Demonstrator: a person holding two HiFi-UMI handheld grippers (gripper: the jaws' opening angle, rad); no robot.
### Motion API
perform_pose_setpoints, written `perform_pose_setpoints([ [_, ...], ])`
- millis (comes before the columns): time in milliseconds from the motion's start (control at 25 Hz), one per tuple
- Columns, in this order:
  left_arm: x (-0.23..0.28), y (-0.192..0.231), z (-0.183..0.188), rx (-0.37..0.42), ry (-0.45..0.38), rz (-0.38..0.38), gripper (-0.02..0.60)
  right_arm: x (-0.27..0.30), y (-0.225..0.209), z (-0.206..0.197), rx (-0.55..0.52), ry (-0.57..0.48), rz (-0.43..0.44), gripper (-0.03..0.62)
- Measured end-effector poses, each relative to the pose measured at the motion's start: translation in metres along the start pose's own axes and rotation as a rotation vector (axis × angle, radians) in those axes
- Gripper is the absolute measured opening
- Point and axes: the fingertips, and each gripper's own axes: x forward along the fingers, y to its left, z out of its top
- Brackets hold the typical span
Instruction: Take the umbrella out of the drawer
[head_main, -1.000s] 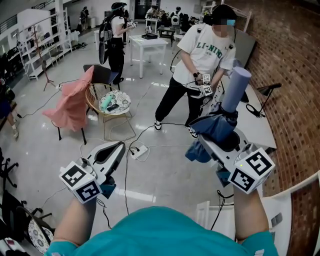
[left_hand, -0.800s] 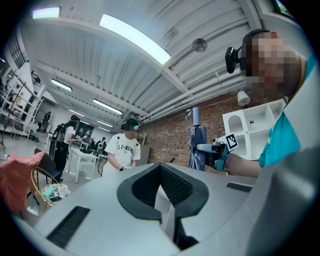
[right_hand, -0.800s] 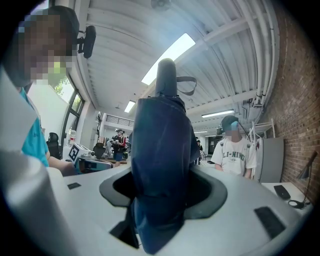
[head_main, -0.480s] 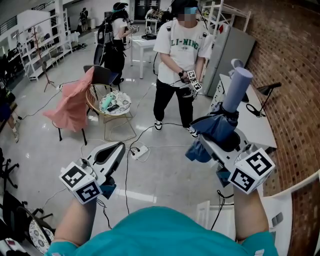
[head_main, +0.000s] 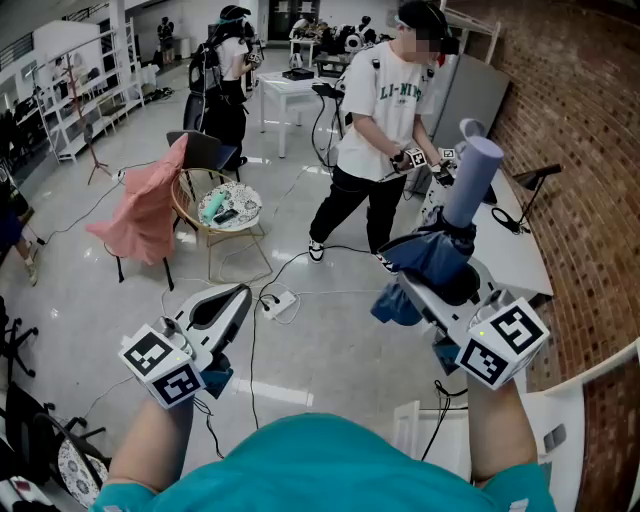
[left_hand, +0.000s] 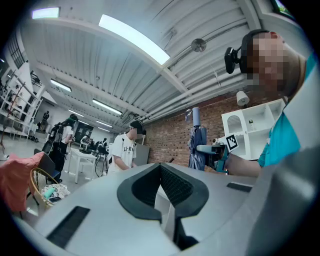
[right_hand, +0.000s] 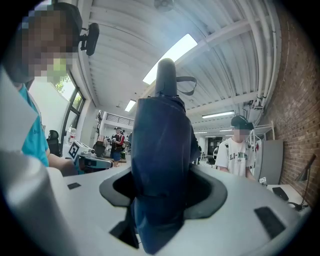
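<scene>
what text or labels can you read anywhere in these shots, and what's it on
"LI-NIN": on the chest of the standing person's white T-shirt; the end of the word does not show.
Marker cubes: square black-and-white patterns only, no letters or numbers.
Umbrella: no print shows.
Anything else in the room is too small or blurred to read.

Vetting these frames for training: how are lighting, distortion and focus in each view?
Head view: even light, sharp, edges bowed; the umbrella reads clearly. Left gripper view: heavy fisheye, black corners, strip light blown out. Right gripper view: same fisheye; the close umbrella looks dark and soft under a glaring ceiling lamp.
</scene>
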Motion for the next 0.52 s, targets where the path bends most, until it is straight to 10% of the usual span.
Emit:
perform_pose_setpoints([
  [520, 0.0028, -0.0029, -0.0032, 0.002, 0.001, 0.002, 0.011, -0.002, -0.0021, -0.0037, -0.006, 0.001, 0.003, 0.261],
])
